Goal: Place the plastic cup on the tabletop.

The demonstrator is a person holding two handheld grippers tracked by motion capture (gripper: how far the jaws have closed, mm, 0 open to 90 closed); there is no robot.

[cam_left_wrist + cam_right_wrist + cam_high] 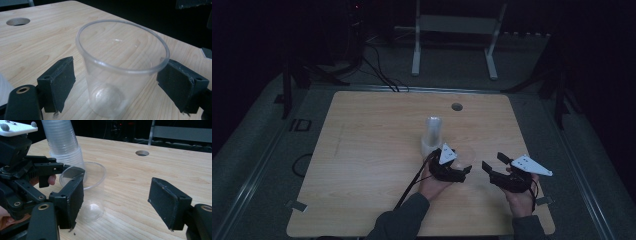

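One clear cup (122,67) upright, mouth skyward (between open left claw (122,87)); right claw (120,205) open.

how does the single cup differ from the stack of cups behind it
The single cup stands upright, mouth up; the stack of cups stands mouth down and leans. The single cup is short and sits between the left tongs' open pads; the stack is taller and stands free. Both are clear plastic on the wooden table.

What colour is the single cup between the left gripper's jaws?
Clear, colourless plastic cup; the wood table shows through it. Best in the left gripper view.
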